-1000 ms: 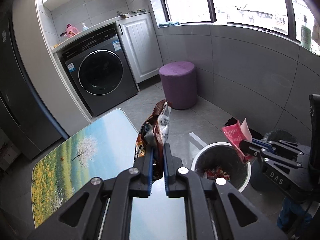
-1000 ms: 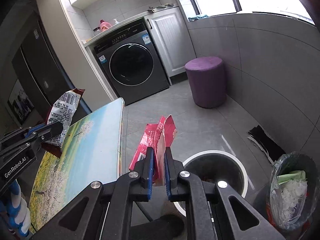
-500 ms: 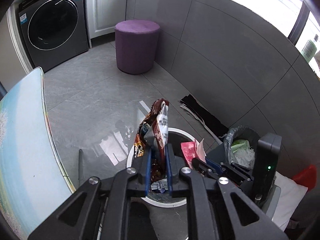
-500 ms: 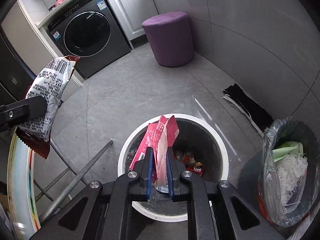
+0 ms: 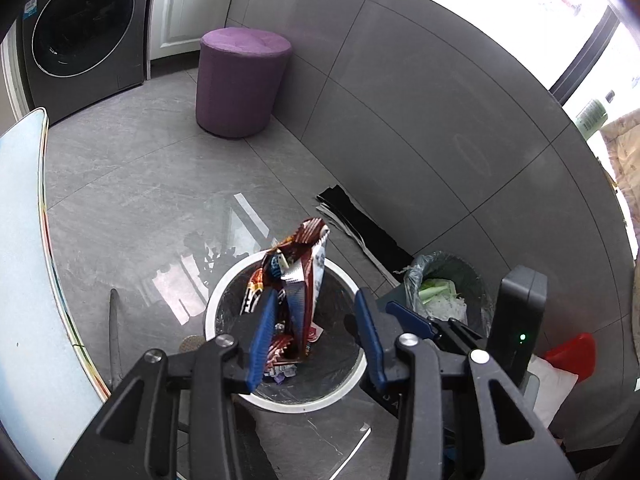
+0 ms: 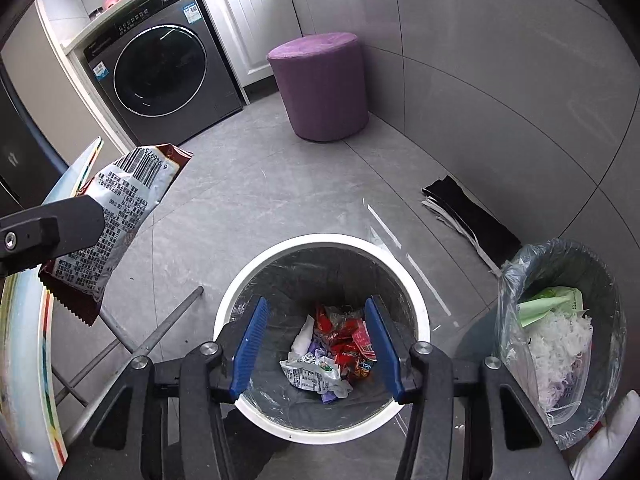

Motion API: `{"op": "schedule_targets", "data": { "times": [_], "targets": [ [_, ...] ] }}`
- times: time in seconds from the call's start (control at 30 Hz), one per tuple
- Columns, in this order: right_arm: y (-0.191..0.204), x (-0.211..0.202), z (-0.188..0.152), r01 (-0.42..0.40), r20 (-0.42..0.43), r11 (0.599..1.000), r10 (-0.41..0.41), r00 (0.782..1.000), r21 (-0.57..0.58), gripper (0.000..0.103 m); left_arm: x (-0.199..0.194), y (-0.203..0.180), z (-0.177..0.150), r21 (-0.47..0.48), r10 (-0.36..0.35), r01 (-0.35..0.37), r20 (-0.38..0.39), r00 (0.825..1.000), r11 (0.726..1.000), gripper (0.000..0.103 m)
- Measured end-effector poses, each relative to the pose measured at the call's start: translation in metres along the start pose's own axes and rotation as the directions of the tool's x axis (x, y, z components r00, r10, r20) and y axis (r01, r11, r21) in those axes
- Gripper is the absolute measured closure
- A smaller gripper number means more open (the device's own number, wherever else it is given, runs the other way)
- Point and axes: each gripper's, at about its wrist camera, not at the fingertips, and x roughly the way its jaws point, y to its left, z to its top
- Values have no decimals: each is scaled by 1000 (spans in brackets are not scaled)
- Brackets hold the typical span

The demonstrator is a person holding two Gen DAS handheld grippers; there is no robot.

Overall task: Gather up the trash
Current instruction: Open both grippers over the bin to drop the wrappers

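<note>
A white-rimmed trash bin (image 6: 248,280) with a dark liner stands on the grey floor and holds several wrappers (image 6: 340,344). My right gripper (image 6: 316,344) is open and empty right above it. My left gripper (image 5: 316,332) is open over the same bin (image 5: 216,304). A brown and silver snack wrapper (image 5: 298,280) stands between its blue fingers, leaning on the left one. The same wrapper (image 6: 116,216) shows at the left of the right wrist view, beside the left gripper's finger.
A second bin (image 6: 560,340) lined with a clear bag holds green and white waste, right of the white one. A purple stool (image 6: 320,84), a washing machine (image 6: 160,76), a black mat (image 6: 468,216) by the wall. The table edge (image 6: 24,340) lies at left.
Both grippers opened over the bin. The pink wrapper left my right gripper and lies among the bin's trash. The snack wrapper is loose between my left fingers.
</note>
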Motion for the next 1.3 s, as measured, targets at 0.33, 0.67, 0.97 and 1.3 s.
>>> {"op": "schedule_targets", "data": {
  "times": [0.33, 0.67, 0.97, 1.3],
  "targets": [
    [-9, -40, -5, 13, 53, 1000, -14, 999, 25, 51, -2, 0, -2, -66, -128, 127, -18, 992, 990, 47],
    [2, -55, -11, -126, 79, 992, 124, 989, 26, 50, 14, 4, -1, -154, -201, 192, -44, 979, 969, 42],
    [27, -48, -10, -315, 53, 948, 317, 947, -32, 49, 18, 16, -1, -229, -264, 247, -45, 963, 941, 41],
    [19, -32, -10, -380, 30, 925, 380, 924, 0, 43, 27, 22, -2, -260, -315, 290, -60, 947, 921, 41]
  ]
}}
